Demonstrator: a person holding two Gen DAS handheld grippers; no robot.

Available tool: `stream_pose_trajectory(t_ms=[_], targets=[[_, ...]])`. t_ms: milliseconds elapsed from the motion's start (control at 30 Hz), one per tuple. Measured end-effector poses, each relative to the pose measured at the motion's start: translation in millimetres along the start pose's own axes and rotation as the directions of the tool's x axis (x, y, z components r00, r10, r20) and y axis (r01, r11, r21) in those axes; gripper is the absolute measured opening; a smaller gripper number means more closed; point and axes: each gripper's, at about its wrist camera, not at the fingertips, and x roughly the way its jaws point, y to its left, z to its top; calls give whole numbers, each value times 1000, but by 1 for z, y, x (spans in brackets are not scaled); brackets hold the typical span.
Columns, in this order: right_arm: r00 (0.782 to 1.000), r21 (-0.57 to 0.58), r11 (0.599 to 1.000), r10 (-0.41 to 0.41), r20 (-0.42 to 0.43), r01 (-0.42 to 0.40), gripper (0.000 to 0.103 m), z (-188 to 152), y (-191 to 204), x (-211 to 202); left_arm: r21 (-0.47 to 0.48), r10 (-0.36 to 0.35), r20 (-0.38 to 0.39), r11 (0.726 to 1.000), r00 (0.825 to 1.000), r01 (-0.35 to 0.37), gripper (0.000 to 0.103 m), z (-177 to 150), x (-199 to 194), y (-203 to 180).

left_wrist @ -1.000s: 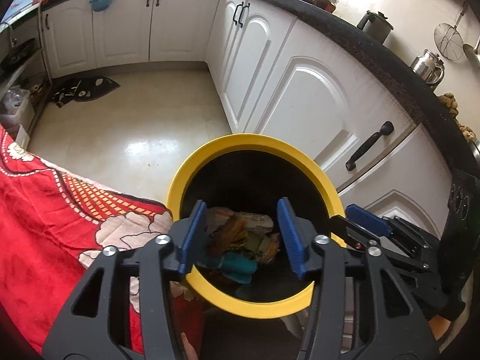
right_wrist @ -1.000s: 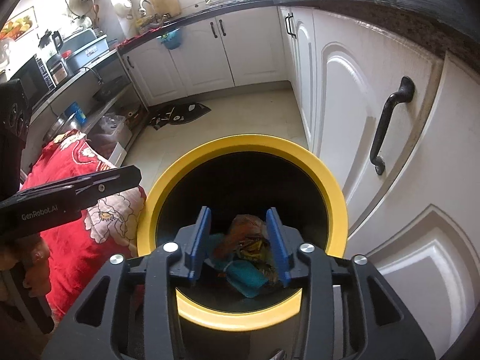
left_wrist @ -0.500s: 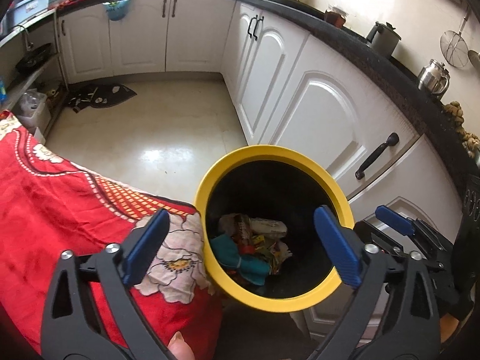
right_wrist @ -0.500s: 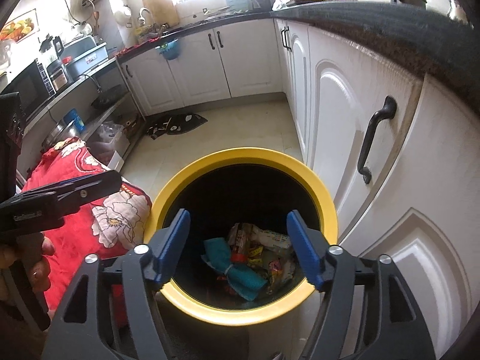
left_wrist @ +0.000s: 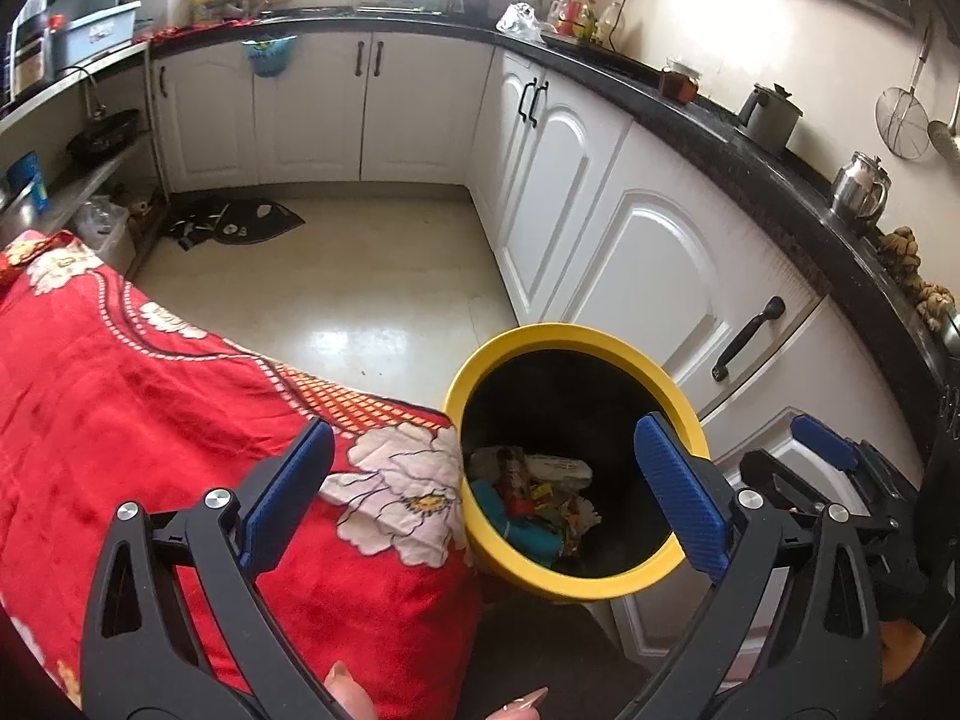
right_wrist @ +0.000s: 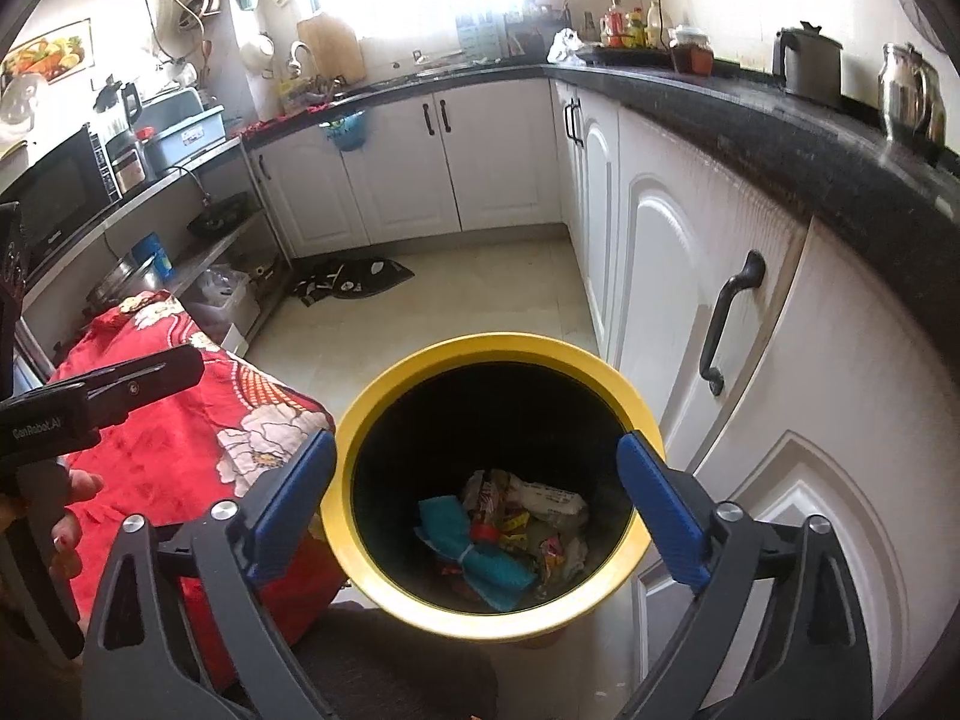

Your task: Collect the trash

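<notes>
Both grippers' fingers [right_wrist: 660, 507] now spread, empty (right's opening), trash [right_wrist: 510, 531] dropped below in yellow bin [right_wrist: 384, 393]

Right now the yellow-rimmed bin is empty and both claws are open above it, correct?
Not empty. The right wrist view shows the yellow-rimmed bin already holds trash, wrappers and a teal cloth. Both the left claw and right claw are open, the right's jaws still widening.
</notes>
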Motion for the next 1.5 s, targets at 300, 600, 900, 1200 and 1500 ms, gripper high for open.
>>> stream_pose_trajectory(t_ms=[300, 600, 900, 1200, 1500], targets=[[999, -47, 999, -14, 46, 16, 96, -4, 23, -29, -18, 33, 46, 999, 998, -32, 92, -10, -35, 12], [990, -97, 994, -39, 135, 53, 96, -19, 43, -62, -26, 88, 113, 996, 990, -85, 92, -37, -69, 15], [974, -112, 992, -31, 224, 57, 96, -41, 55, -86, -8, 136, 208, 990, 969, -138, 92, -66, -97, 12], [945, -123, 991, -13, 328, 56, 97, -70, 66, -106, 8, 150, 281, 987, 948, -158, 92, -98, -110, -2], [891, -106, 991, -29, 454, 86, 97, -101, 59, -132, 4, 154, 341, 986, 927, -165, 92, -122, -121, -4]])
